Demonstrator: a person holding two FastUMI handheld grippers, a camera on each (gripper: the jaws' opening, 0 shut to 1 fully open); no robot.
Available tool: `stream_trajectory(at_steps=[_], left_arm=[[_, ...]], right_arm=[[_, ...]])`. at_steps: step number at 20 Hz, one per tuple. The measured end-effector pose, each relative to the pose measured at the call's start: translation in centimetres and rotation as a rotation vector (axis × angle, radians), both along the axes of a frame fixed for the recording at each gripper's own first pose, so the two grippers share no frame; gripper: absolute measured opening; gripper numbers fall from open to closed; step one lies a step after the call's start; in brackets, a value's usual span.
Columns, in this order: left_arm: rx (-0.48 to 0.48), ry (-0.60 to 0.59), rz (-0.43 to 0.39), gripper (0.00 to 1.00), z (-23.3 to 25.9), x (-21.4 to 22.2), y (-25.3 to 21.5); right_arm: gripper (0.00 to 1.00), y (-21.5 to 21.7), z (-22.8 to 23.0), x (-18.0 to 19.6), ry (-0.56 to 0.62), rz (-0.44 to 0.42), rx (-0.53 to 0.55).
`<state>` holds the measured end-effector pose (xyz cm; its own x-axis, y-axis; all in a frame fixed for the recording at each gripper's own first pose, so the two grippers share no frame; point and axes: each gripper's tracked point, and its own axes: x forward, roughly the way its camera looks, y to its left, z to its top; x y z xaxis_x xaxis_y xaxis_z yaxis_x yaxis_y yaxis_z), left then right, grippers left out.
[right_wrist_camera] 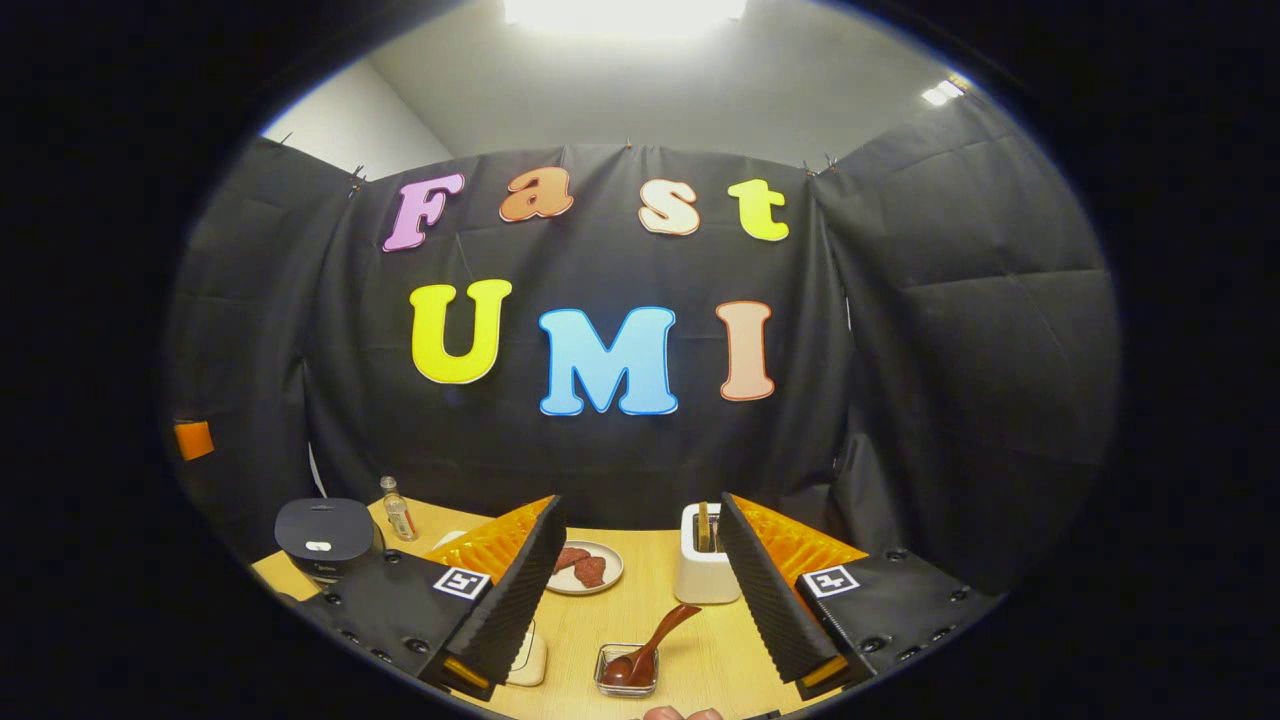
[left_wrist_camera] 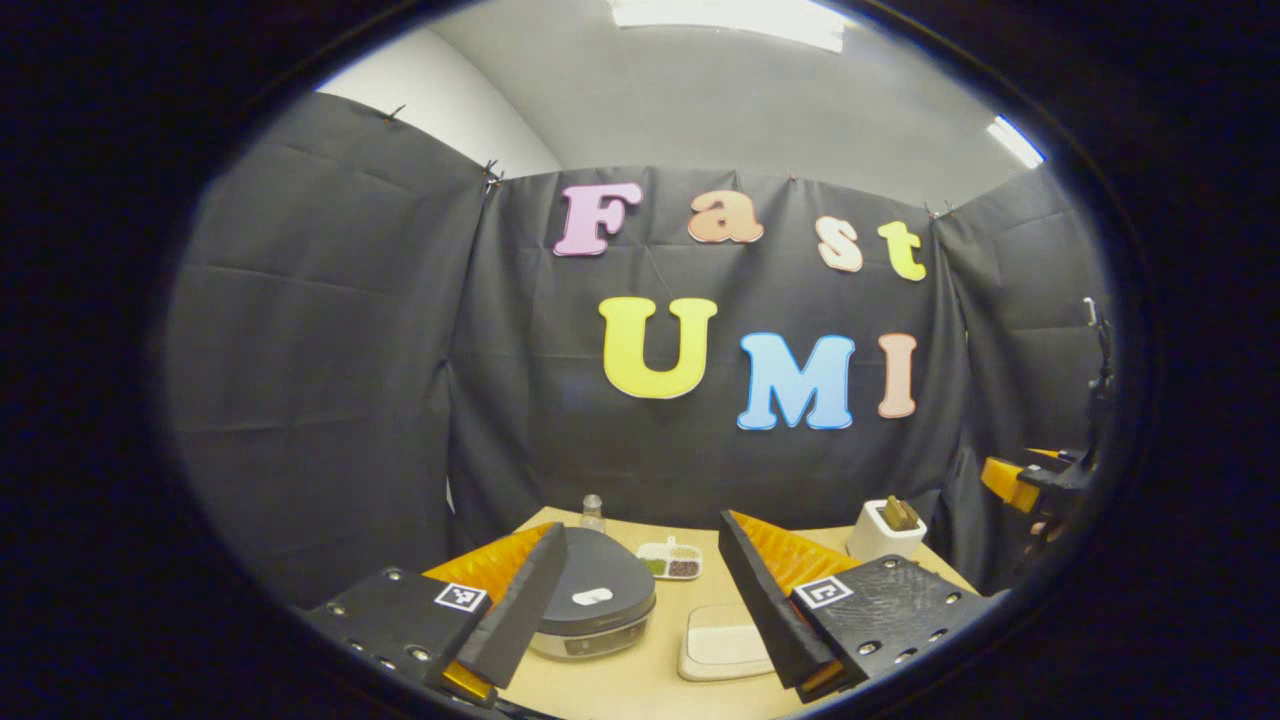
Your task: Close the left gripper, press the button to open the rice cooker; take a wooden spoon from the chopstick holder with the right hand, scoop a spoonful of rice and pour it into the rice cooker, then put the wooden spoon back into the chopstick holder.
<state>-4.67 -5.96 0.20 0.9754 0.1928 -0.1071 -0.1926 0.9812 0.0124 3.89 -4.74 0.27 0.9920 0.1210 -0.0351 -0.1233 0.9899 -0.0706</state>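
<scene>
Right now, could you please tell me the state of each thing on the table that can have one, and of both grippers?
rice cooker: lid shut.
chopstick holder: upright, utensils standing in it.
small glass dish: a spoon resting in it, handle tilted up.
plate: two reddish-brown pieces on it.
divided dish: compartments filled.
bottle: upright.
left gripper: open.
right gripper: open.

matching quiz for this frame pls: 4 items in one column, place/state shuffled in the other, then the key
1. rice cooker
2. chopstick holder
3. round plate
4. left gripper

A. white, upright, wooden handles sticking out the top
B. lid down
C. fingers wide apart, holding nothing
D. carries reddish-brown pieces

Pairs: 1-B, 2-A, 3-D, 4-C
</scene>
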Motion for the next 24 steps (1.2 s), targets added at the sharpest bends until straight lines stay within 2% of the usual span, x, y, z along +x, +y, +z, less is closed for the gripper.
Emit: stream_trajectory(at_steps=[4,5,7,8,9,10,11,12,13,14,15,16,17,18,19,23,24], left_arm=[[-0.009,0.019,0.074,0.96,-0.4,-0.8,-1.9],[-0.008,0.022,0.092,0.96,-0.5,-1.0,-2.1],[-0.003,0.032,0.135,0.96,-0.4,-1.6,-2.3],[-0.011,0.044,0.141,0.95,-0.7,-1.6,-2.6],[-0.019,0.044,0.141,0.85,-0.8,-1.8,-2.9],[-0.028,0.041,0.141,0.74,-0.9,-1.4,-2.7],[-0.040,0.061,0.143,0.64,-1.4,-1.2,-2.4],[-0.054,0.089,0.145,0.59,-2.3,-0.9,-1.9],[-0.062,0.109,0.172,0.48,-3.0,-0.2,-0.8],[-0.089,0.133,0.156,0.38,-3.9,0.6,-0.3],[-0.112,0.159,0.121,0.27,-4.1,1.2,-0.6],[-0.111,0.171,0.129,0.15,-5.1,2.9,0.4],[-0.105,0.196,0.126,0.04,-5.7,3.3,1.4],[-0.116,0.222,0.089,0.01,-6.6,4.4,1.5],[-0.133,0.240,0.057,0.02,-7.2,5.4,1.5],[-0.166,0.284,0.005,0.04,-8.9,9.0,4.9],[-0.164,0.295,-0.008,0.04,-9.6,9.8,5.8]], right_arm=[[0.98,-2.8,-0.7,1.0,0.004,0.037,0.016],[0.93,-3.5,-0.9,1.1,0.001,0.047,0.016],[0.93,-5.0,-1.2,1.3,-0.013,0.057,0.015],[0.98,-5.6,-1.6,1.4,-0.004,0.054,0.014],[0.93,-6.3,-2.1,1.3,0.006,0.046,0.014],[0.98,-6.9,-2.1,1.3,0.004,0.028,0.020],[0.98,-7.7,-1.9,1.2,-0.005,0.005,0.030],[0.98,-8.4,-2.0,1.2,-0.011,-0.020,0.040],[0.98,-8.8,-2.5,1.1,-0.007,-0.045,0.046],[0.97,-9.3,-3.0,1.2,0.008,-0.069,0.049],[0.92,-9.8,-3.5,1.2,0.027,-0.095,0.051],[0.97,-10.2,-3.8,1.3,0.041,-0.121,0.057],[0.98,-10.6,-3.8,1.5,0.044,-0.150,0.068],[0.97,-10.8,-3.7,1.7,0.043,-0.180,0.078],[0.98,-10.9,-3.7,1.8,0.039,-0.212,0.086],[0.98,-10.0,-3.8,1.6,0.041,-0.313,0.112],[0.93,-9.5,-3.6,1.4,0.038,-0.329,0.117]])
